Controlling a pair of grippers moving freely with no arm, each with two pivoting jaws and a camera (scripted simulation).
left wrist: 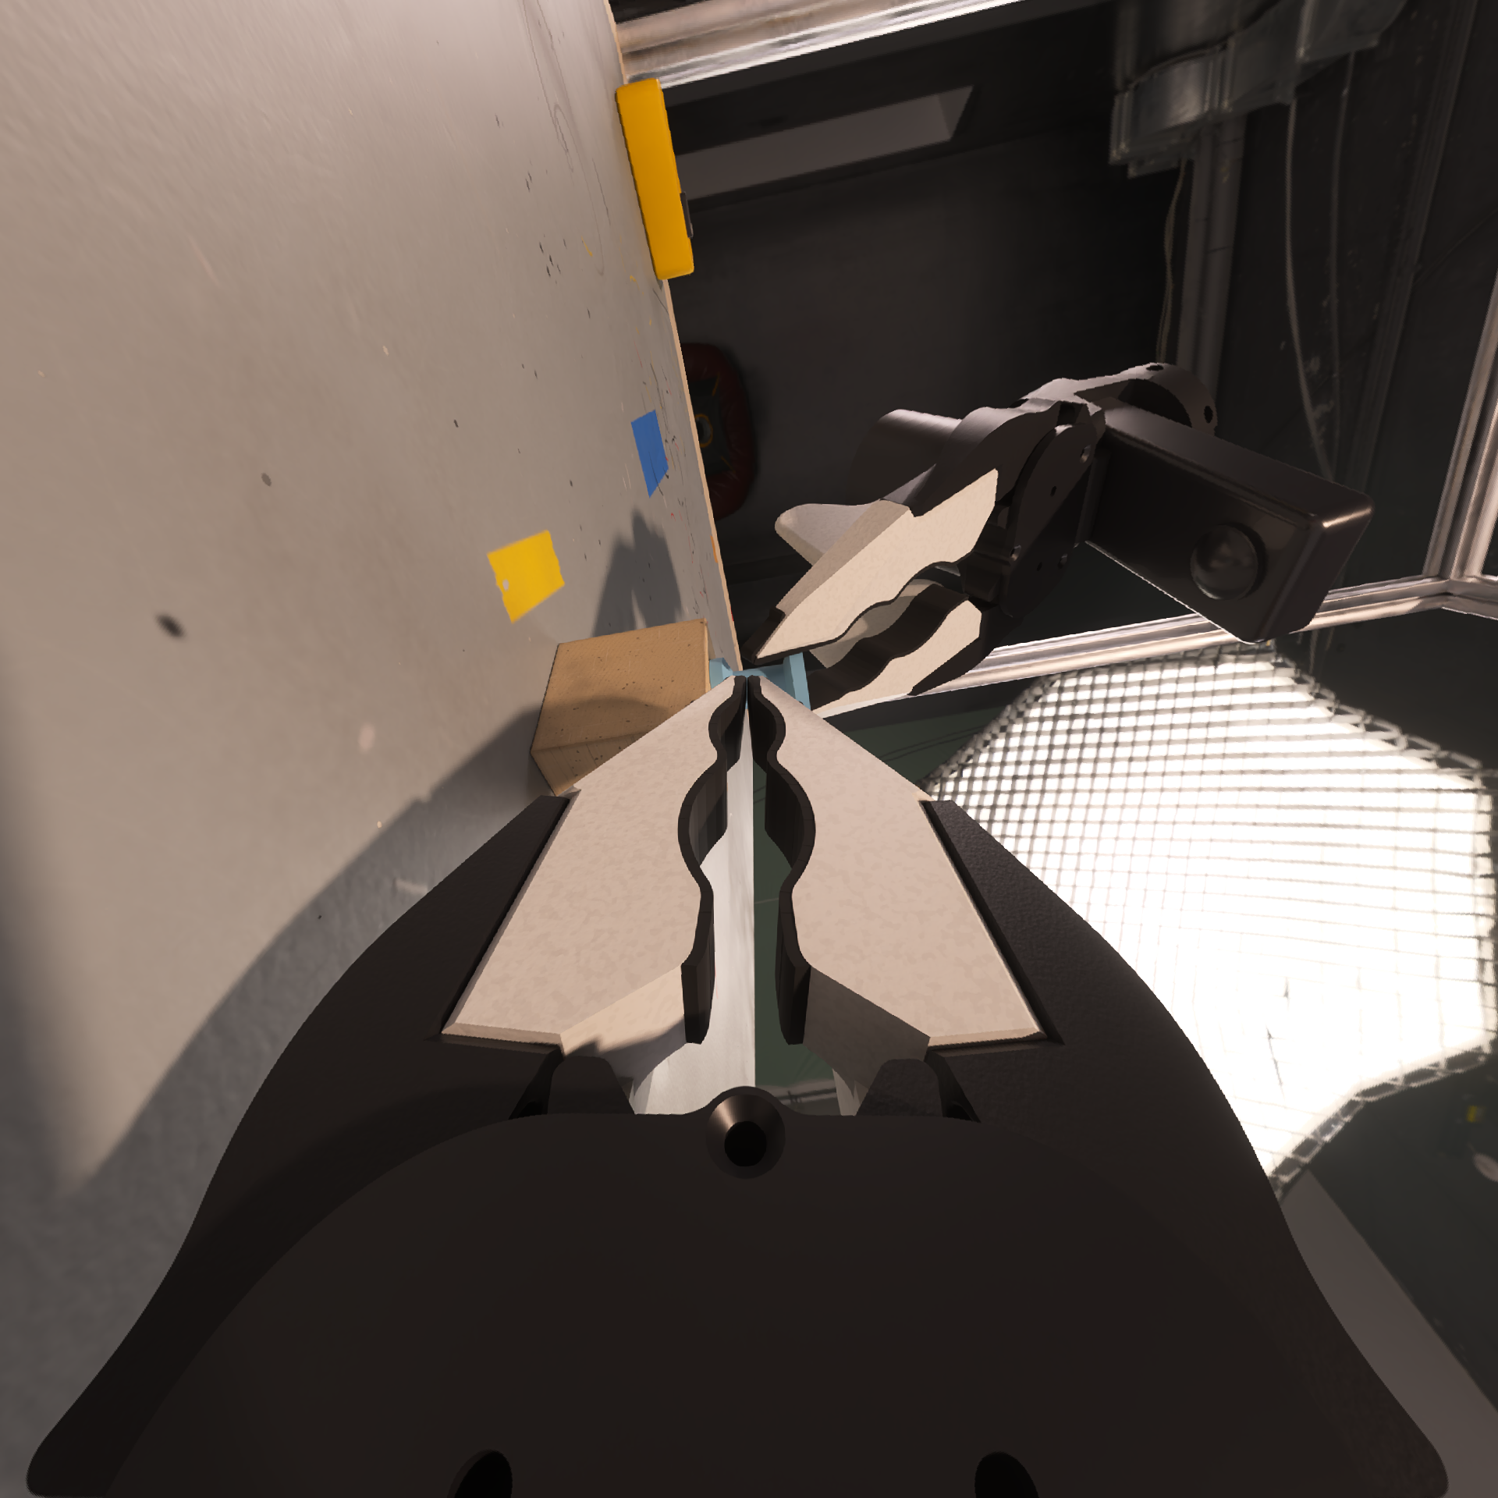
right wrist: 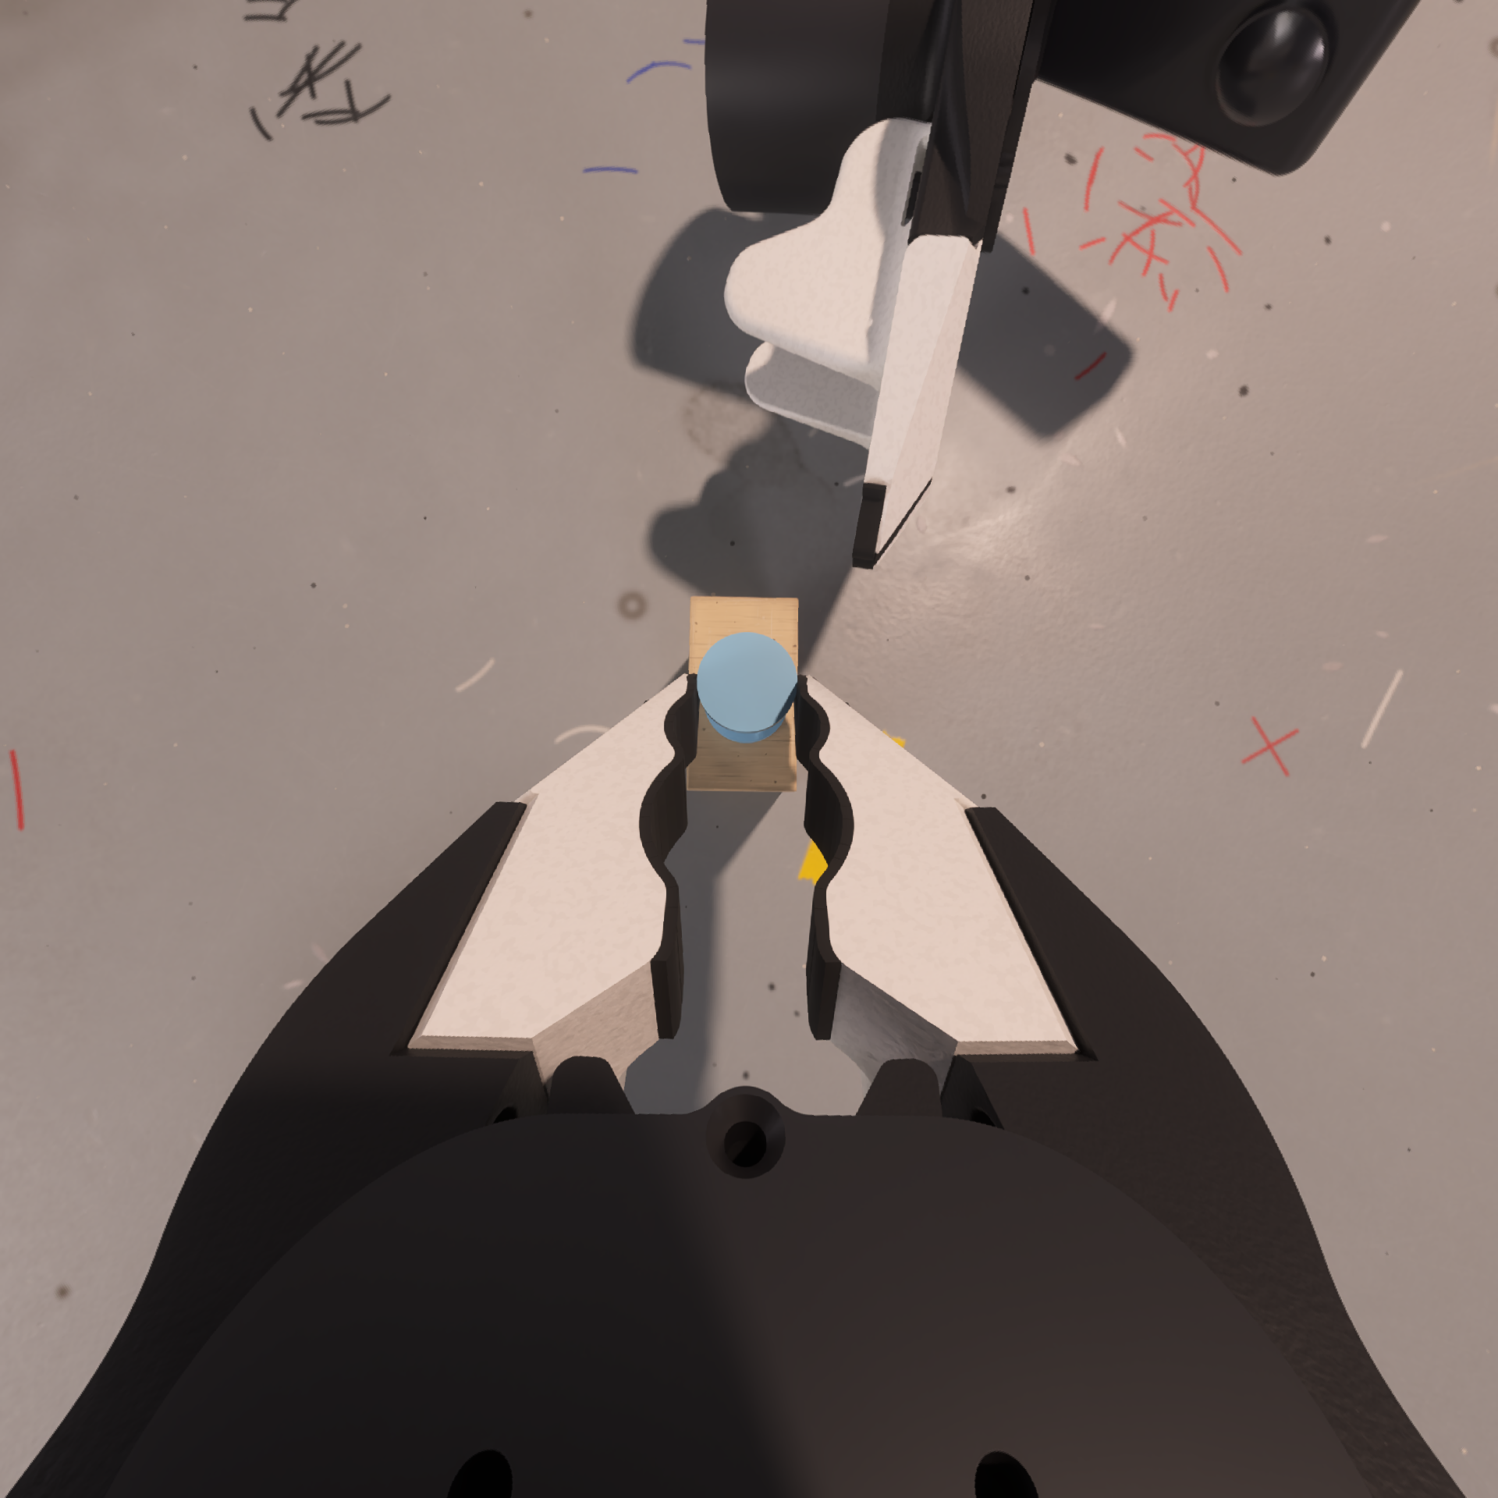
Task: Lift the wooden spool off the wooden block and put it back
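The spool (right wrist: 746, 681) is light blue and stands over a tan wooden block (right wrist: 742, 766) on the grey table. My right gripper (right wrist: 746, 691) looks straight down on it, and its two fingertips press the spool's sides. I cannot tell whether the spool rests on the block or hangs just above it. In the left wrist view the block (left wrist: 624, 697), a sliver of the spool (left wrist: 798, 677) and the right gripper (left wrist: 790, 669) show ahead. My left gripper (left wrist: 746, 689) is shut and empty, level with the spool. It also shows in the right wrist view (right wrist: 869, 555), just beyond the block.
A yellow flat object (left wrist: 656, 178) lies at the table's far edge. A blue tape patch (left wrist: 648, 454) and a yellow one (left wrist: 525, 571) are stuck on the table (left wrist: 284, 405). A bright gridded lamp (left wrist: 1216, 892) is off the table. Pen scribbles (right wrist: 1159, 219) mark the surface.
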